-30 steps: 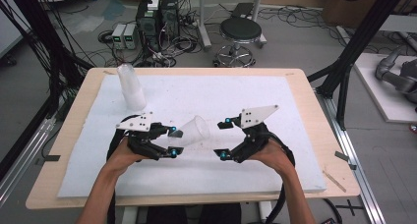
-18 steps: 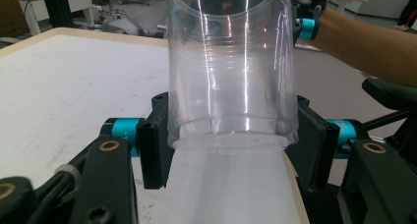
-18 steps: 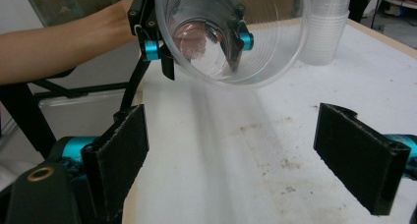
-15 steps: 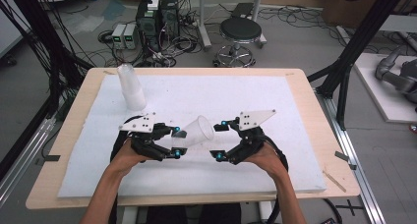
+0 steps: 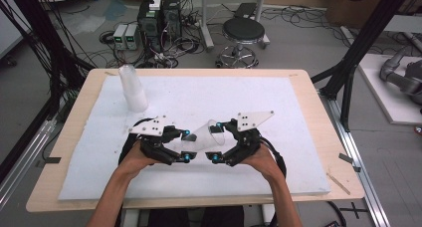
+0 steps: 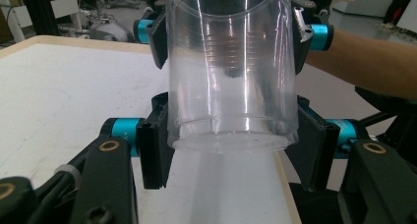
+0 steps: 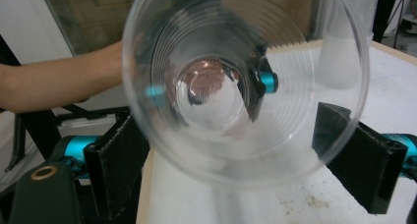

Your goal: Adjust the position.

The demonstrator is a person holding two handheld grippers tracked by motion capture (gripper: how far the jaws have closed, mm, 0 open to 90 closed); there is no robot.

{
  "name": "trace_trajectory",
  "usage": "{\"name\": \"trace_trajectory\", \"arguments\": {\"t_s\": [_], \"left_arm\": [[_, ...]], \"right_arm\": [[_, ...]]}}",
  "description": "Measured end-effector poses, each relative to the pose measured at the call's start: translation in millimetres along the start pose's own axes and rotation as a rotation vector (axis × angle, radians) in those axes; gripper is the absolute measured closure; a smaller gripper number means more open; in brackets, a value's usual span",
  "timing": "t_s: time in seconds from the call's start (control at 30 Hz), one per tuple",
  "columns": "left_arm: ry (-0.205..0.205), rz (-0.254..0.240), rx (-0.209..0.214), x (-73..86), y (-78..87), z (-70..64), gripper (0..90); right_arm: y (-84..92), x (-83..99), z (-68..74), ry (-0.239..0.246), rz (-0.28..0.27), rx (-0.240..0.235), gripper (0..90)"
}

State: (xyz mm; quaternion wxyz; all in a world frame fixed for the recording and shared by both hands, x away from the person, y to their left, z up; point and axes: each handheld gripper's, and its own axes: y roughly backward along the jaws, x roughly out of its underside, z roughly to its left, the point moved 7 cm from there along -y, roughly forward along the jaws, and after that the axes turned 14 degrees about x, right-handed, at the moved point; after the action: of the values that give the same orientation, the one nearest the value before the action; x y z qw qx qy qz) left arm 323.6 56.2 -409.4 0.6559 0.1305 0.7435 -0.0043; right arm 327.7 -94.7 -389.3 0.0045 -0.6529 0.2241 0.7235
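Cup [image 5: 206, 137] tilted up since before | left tongs [image 6: 231, 150] clamp base | right tongs [image 7: 246, 155] slack around rim

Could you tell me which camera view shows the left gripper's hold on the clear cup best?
The left gripper view: both pads press the clear cup near its base. The high view shows it small, between the grippers; the right gripper view looks into its mouth.

One clear cup [image 5: 206, 137], one cup stack [image 5: 133, 89], two claws: left claw [image 5: 185, 145], right claw [image 5: 217, 145].

Grey floor [image 5: 298, 43], black stool [image 5: 244, 30], tangled cables [image 5: 174, 43], wooden table [image 5: 318, 137]
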Motion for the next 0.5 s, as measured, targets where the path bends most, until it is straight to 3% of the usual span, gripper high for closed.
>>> {"name": "trace_trajectory", "arguments": {"t_s": [0.5], "left_arm": [[-0.004,0.024,0.019,1.4,-5.8,-1.6,41.8]], "right_arm": [[-2.0,-5.3,2.3,-0.008,-0.043,-0.022,18.4]]}}
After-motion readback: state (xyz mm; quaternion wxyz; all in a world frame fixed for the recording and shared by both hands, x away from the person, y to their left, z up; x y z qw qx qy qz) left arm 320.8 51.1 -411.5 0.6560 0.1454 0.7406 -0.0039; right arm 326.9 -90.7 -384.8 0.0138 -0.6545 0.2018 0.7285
